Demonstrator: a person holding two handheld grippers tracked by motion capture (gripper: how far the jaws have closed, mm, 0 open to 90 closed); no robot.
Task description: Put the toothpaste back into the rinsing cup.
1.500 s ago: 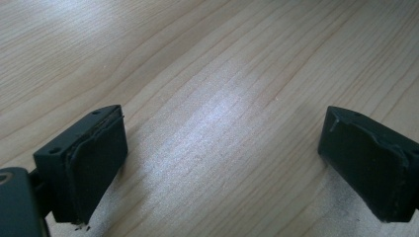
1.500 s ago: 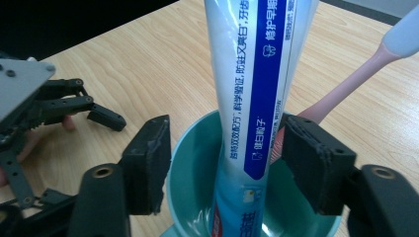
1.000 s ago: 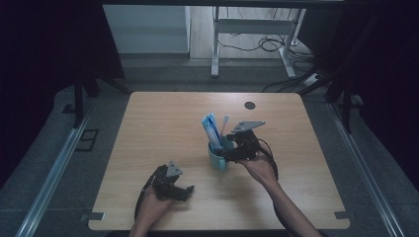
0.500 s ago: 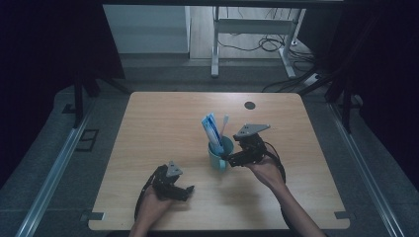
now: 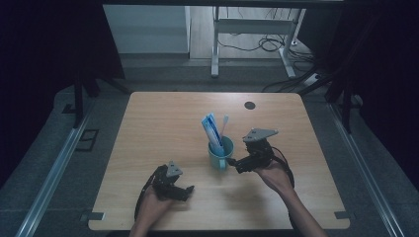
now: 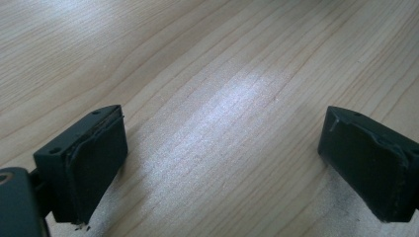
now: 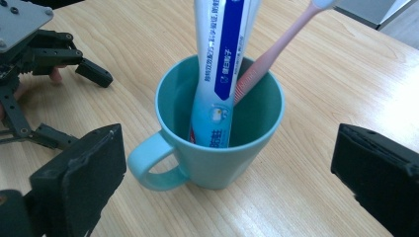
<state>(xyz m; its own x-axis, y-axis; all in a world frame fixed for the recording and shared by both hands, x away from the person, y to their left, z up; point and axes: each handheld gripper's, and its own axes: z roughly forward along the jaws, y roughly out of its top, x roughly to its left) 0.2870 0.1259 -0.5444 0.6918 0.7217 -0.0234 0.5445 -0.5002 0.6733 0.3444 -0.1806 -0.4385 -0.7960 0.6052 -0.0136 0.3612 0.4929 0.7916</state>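
Two grippers resting low over the wooden table (image 5: 163,118), one in each hand. Right gripper (image 5: 236,166) sitting just right of the teal mug (image 5: 220,154), jaws having just been opening and now standing wide — released, pads clear of the mug, nothing pinched between them. Mug standing upright near the middle of the table, slightly right of centre, handle (image 7: 148,163) pointing toward the near side and toward the left gripper. Leaning inside the mug: a white-and-blue toothpaste tube (image 7: 222,69), cap end down, and a pink toothbrush (image 7: 276,49), head down, both sticking out past the rim and tilting away to the far side. Left gripper (image 5: 188,189) lying at the near-left part of the table, well apart from the mug — jaws spread wide, gripping nothing, bare wood showing between the pads (image 6: 94,163). Also sitting at the far right of the tabletop: a small dark round spot (image 5: 250,105).
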